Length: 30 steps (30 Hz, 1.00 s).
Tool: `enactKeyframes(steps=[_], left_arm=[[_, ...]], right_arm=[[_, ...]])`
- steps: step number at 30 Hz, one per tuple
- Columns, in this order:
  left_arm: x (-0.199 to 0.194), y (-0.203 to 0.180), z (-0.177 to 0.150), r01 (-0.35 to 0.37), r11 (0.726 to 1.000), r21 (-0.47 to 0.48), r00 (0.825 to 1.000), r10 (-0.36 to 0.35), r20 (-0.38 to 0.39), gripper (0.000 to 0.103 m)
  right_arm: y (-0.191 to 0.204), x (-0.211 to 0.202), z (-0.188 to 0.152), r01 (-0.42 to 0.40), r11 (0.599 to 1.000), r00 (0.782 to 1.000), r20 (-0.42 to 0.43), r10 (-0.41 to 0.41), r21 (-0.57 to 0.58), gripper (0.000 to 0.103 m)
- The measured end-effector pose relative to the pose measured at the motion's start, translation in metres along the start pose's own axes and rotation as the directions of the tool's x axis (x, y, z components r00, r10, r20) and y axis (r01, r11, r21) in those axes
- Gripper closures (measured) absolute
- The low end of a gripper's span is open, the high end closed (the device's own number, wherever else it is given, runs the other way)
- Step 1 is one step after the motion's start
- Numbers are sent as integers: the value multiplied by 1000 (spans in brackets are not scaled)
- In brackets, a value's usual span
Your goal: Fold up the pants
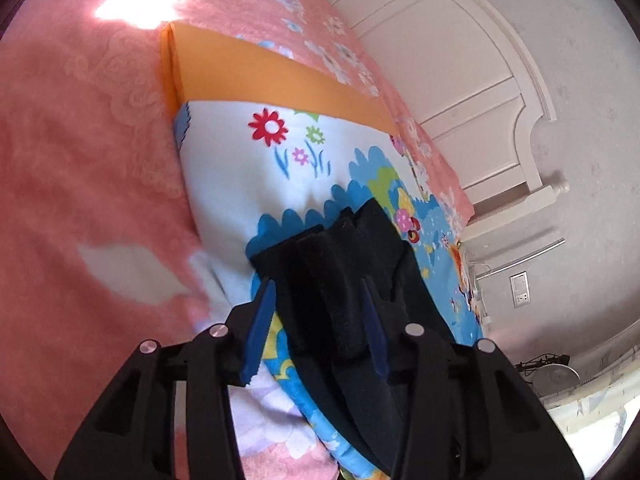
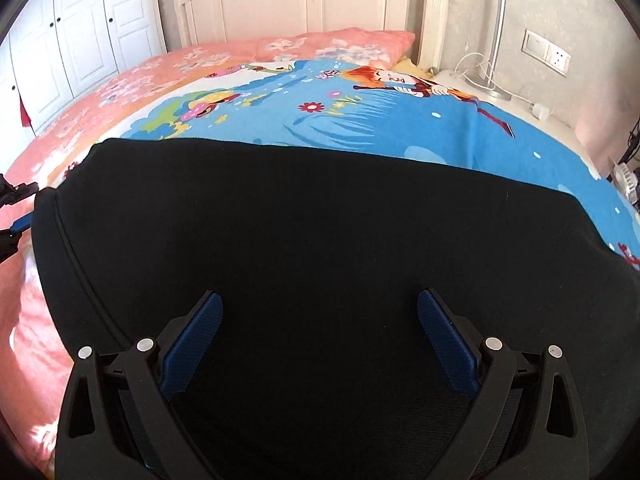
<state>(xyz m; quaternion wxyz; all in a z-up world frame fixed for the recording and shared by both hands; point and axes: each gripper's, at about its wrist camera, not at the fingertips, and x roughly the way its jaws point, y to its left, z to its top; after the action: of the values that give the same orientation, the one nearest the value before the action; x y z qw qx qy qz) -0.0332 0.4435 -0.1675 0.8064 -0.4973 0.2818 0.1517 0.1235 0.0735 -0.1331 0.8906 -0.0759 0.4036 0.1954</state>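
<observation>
**Black pants spread on a cartoon sheet, both tongs parted over the cloth**

The black pants lie across a bright blue cartoon-print sheet on a bed with a pink floral cover. In the right wrist view they fill the middle and lower part of the frame as a broad, flat, dark panel, with a seam running down along their left edge.

The right tongs stand wide apart over the pants in the lower centre of that frame, their blue pads well clear of each other and gripping nothing; whether they touch the cloth below cannot be told.

In the left wrist view a bunched, ridged end of the pants sits at lower centre, running down between the two blue fingers of the left tongs. These tongs are partly spread, with the fabric lying in the gap; the pads do not appear to press on it. The same tongs show at the far left edge of the right wrist view, beside the pants' left edge.

A white headboard stands along the top of the right wrist frame, a white wardrobe at upper left, and a wall socket at upper right.
</observation>
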Motion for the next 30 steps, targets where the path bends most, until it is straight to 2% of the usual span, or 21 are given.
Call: enactKeyframes(steps=[2,4,11,14,16,17,22,27,30], left_arm=[[7,5,-3,37,999,-34,999,-38,-21,61],[18,11,-5,21,998,-63,998,-25,-54,61],[33,15,2,99,990,-98,994,-103,-40,64],[39,20,8,131,983,-126,989,-138,-44,71],[44,24,10,165,975,-146,983,-174,-52,83],[44,26,10,186,971,-151,979,-195,-51,86],[18,8,13,248,967,-66,968,-249,-12,89],[-2,-24,11,201,978,58,979,-202,12,92],[-11,-43,7,146,980,133,988,-152,34,92]], right_arm=[[-1,0,-1,-1,1000,1000,1,1,-2,8],[1,1,-1,6,1000,1000,-3,-6,-7,7],[2,1,-1,12,1000,1000,0,-12,-17,7],[2,2,-1,12,1000,1000,0,-12,-16,7],[2,2,-1,13,1000,1000,1,-13,-17,7],[2,2,-1,13,1000,1000,2,-13,-17,7],[2,1,-2,14,1000,1000,3,-14,-17,7],[2,0,-3,15,1000,1000,4,-15,-17,7],[1,0,-2,-6,1000,1000,-3,6,-15,5]])
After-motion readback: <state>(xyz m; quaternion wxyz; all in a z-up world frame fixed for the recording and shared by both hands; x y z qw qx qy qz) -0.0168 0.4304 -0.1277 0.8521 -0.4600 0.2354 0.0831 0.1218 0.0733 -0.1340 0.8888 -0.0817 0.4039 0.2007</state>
